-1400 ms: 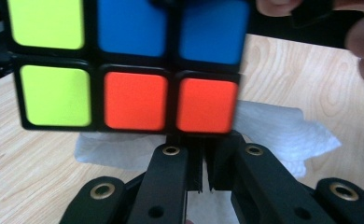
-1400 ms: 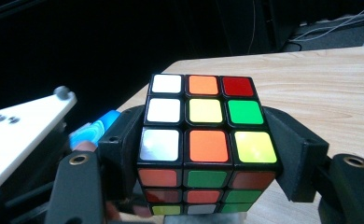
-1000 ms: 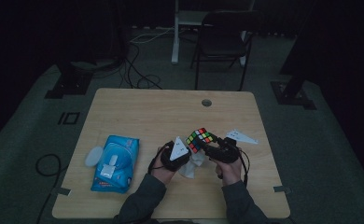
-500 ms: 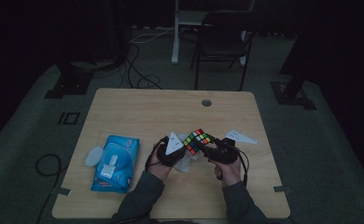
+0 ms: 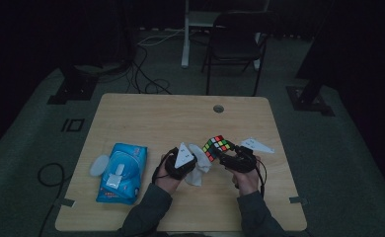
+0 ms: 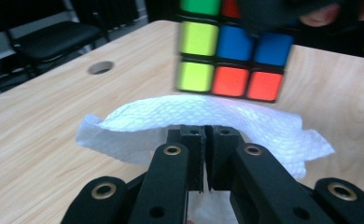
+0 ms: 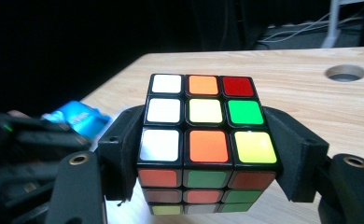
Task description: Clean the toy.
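A: Quick pass. Right gripper has its jaws clamped on the puzzle cube, one jaw on each side face, cube lifted off the table.

B: Agreed. In the high view the cube sits up in the air between the two hands, near the front-right part of the table. Left gripper?

A: Jaws together, pinching a white wipe. The sheet drapes over the jaw tips and spreads to both sides. Cube hangs just above and beyond it in the left gripper view, slightly blurred.

B: Touching?

A: Can't tell. Wipe and the cube's lower edge look very close, but I can't confirm contact. From the high view the wipe hangs just left of the cube.

B: Step?

A: My read: wiping the cube, at the approach or first stroke. Cube gripped, cloth gripped, the two brought together.

B: Next move?

A: Probably press the wipe against a cube face and drag across, right gripper keeping the cube steady. Needs a firm hold on the cube so it doesn't twist between the jaws, and light pressure so the thin sheet doesn't slip out of the pinch.

B: Other items?

A: Blue wipes pack on the table's left front, well apart from the hands, with a small pale lid-like piece just beside it. Cable hole near the far edge.
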The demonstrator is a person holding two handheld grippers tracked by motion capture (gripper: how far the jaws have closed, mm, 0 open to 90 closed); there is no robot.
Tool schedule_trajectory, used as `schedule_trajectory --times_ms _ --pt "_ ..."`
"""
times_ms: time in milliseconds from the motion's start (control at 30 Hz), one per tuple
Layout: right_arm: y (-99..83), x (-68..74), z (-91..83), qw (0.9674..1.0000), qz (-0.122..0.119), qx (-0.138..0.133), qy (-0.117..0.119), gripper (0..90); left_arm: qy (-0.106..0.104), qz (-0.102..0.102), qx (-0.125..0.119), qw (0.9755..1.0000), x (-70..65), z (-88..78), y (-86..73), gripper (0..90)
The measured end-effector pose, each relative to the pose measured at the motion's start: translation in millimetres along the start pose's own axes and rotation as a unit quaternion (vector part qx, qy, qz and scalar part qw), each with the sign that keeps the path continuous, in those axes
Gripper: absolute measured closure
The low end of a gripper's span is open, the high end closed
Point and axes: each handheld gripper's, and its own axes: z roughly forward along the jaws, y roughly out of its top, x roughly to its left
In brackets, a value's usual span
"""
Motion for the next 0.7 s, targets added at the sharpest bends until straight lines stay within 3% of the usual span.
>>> schedule_trajectory --times_ms 333,700 --pt "-7.8 -2.8 0.3 0.9985 -0.036 0.016 -0.039 34.1 0.049 -0.024 0.014 0.9984 23.1 -15.9 -9.1 87.7" --pt "-19.9 -8.8 4.4 0.9943 -0.066 0.038 -0.075 34.1 0.077 -0.05 0.042 0.9949 35.8 -21.4 -19.7 87.2"
